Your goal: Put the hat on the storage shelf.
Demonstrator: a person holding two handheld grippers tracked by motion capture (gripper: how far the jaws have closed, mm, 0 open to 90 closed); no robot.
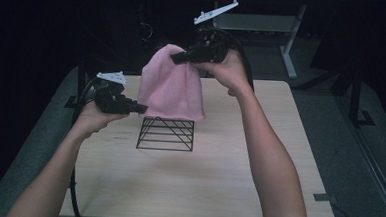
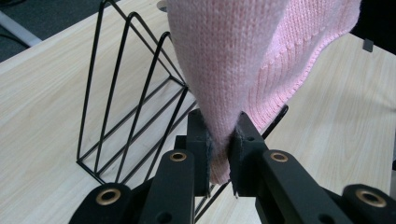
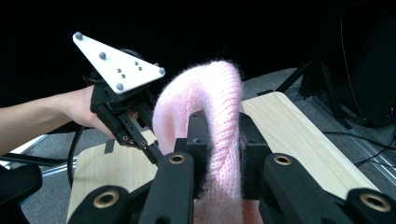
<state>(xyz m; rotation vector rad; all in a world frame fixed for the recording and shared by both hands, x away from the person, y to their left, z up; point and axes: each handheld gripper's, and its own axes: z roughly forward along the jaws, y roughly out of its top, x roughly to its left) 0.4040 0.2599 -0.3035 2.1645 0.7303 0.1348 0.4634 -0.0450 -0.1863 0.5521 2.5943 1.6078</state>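
A pink knitted hat (image 1: 172,87) hangs above a black wire rack (image 1: 165,133) on the wooden table (image 1: 202,184). My right gripper (image 1: 176,57) is shut on the hat's top, holding it up from the right. My left gripper (image 1: 142,107) is shut on the hat's lower left edge, level with the rack's top. In the left gripper view the pink knit (image 2: 243,56) is pinched between the jaws, with the rack (image 2: 130,102) just behind. In the right gripper view the hat's crown (image 3: 219,130) bulges between the jaws, and the left gripper (image 3: 156,154) shows beyond it.
The rack stands near the table's middle, slightly left. Dark floor surrounds the table, with a white desk leg (image 1: 289,48) at the back right and stand legs (image 1: 357,97) at the right. The table's near half is bare wood.
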